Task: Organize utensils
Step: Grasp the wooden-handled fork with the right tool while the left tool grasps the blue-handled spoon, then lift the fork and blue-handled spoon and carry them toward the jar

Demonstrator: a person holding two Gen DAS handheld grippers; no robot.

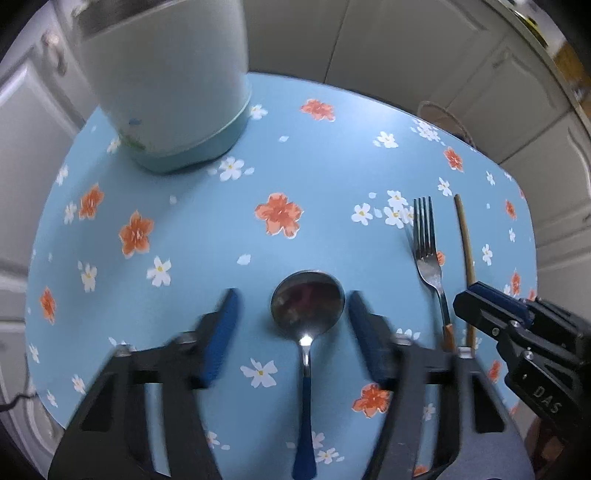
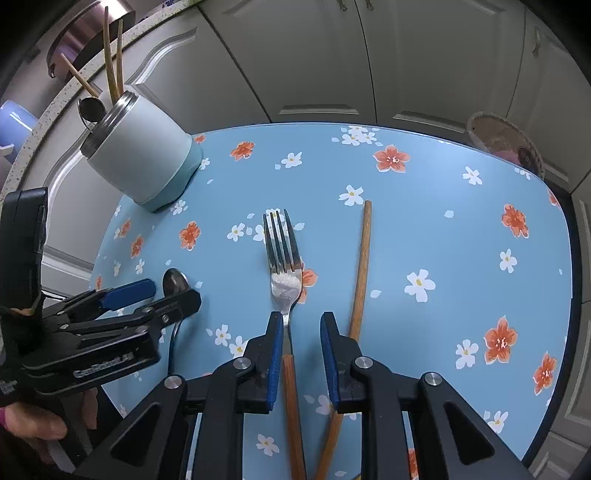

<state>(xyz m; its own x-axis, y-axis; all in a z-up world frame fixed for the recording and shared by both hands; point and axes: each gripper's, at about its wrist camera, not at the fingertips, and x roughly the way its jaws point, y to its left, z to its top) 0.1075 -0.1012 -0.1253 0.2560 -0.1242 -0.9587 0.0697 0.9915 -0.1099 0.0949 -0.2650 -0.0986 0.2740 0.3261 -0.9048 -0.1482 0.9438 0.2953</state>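
A spoon (image 1: 307, 302) with a blue handle lies on the floral blue table (image 1: 207, 221). My left gripper (image 1: 291, 306) is open, its fingers either side of the spoon's bowl. A fork (image 2: 282, 258) with a brown handle and a wooden chopstick (image 2: 360, 273) lie side by side to the right. My right gripper (image 2: 302, 325) is open, low over the fork's neck, the chopstick under its right finger. A pale utensil cup (image 2: 138, 155) at the far left holds chopsticks and a spoon. In the left wrist view the fork (image 1: 428, 251), chopstick (image 1: 465, 243) and right gripper (image 1: 487, 306) show at right.
White cabinet doors (image 2: 314, 55) stand behind the table. A woven basket (image 2: 506, 142) sits past the table's far right edge. A countertop with a pot (image 2: 85, 33) runs at the upper left. The left gripper (image 2: 147, 295) shows at left in the right wrist view.
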